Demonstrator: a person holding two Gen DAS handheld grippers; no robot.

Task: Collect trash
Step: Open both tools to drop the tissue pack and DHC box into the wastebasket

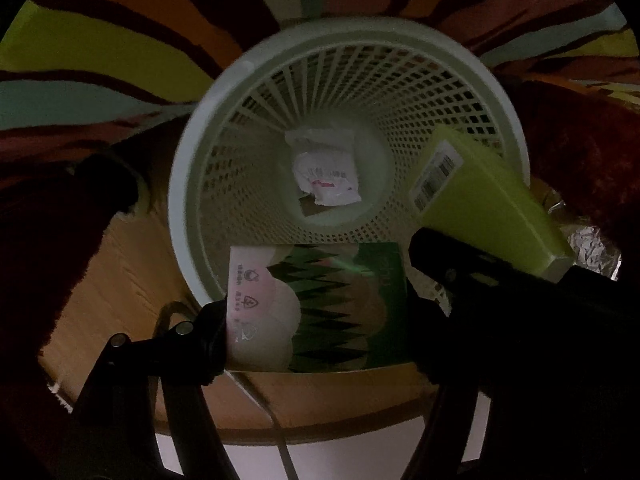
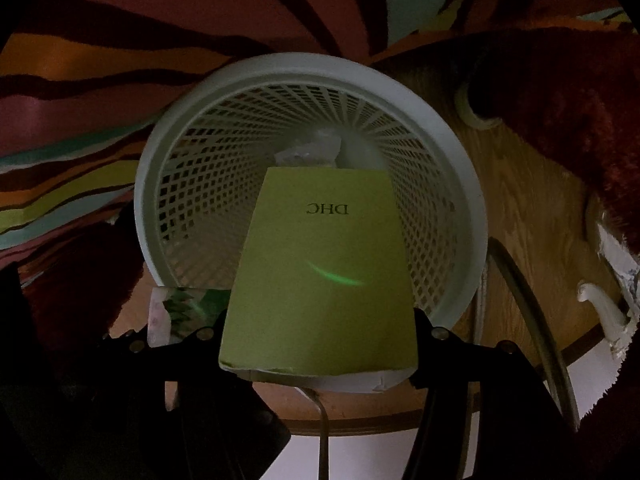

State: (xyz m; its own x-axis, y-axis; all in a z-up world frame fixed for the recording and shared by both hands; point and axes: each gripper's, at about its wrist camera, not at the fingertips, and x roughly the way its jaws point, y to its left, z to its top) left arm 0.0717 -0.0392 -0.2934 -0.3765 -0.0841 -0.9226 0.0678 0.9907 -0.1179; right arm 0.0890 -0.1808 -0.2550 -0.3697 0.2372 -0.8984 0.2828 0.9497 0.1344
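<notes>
A white mesh waste basket (image 1: 192,184) (image 2: 144,216) stands below both grippers, with a crumpled white wrapper (image 1: 328,172) lying on its bottom. My left gripper (image 1: 316,328) is shut on a green and pink patterned box (image 1: 320,304) (image 2: 180,308), held over the basket's near rim. My right gripper (image 2: 320,336) is shut on a lime-green DHC box (image 2: 320,264) (image 1: 488,204), which tilts over the basket's opening. In the left wrist view the right gripper (image 1: 460,276) shows as a dark shape at the right.
The basket stands on a round wooden surface (image 2: 532,208) beside a striped multicoloured rug (image 1: 100,52) and dark red shaggy fabric (image 2: 568,92). Crumpled foil (image 1: 592,248) lies at the right. A grey cable (image 2: 532,320) and a white object (image 2: 600,308) lie right of the basket.
</notes>
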